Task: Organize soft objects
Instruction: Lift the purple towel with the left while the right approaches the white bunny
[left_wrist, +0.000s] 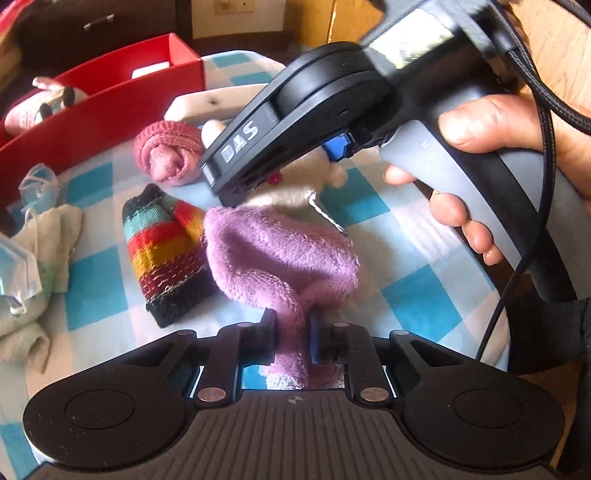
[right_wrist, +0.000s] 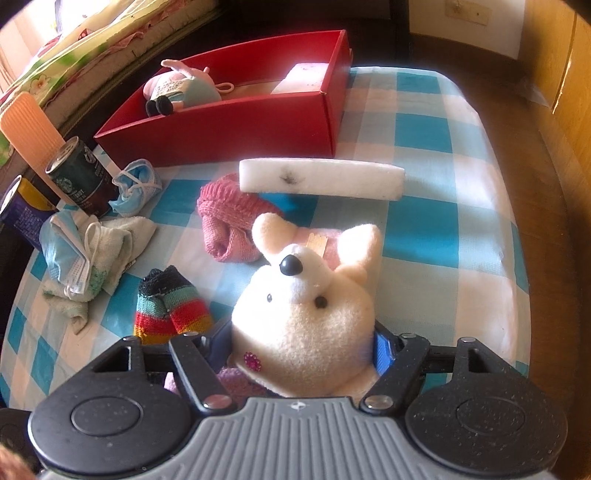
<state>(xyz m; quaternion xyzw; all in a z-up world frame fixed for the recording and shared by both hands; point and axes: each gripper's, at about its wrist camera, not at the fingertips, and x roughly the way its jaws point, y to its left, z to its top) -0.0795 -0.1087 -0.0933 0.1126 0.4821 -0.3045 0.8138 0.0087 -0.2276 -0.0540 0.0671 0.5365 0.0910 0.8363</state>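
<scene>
The left gripper (left_wrist: 291, 332) is clenched on the purple cloth (left_wrist: 273, 251). The cream toy (right_wrist: 303, 325) is grasped by the right gripper (right_wrist: 303, 350). Beyond both, a blue-checked tablecloth (right_wrist: 424, 214) is spread, the red box (right_wrist: 258, 125) at its far edge, wooden furniture (right_wrist: 554, 74) behind.

Plush toy (right_wrist: 303, 325) in front of foam block (right_wrist: 321, 179), box (right_wrist: 236, 129) behind, striped sock (right_wrist: 170, 310) left
</scene>
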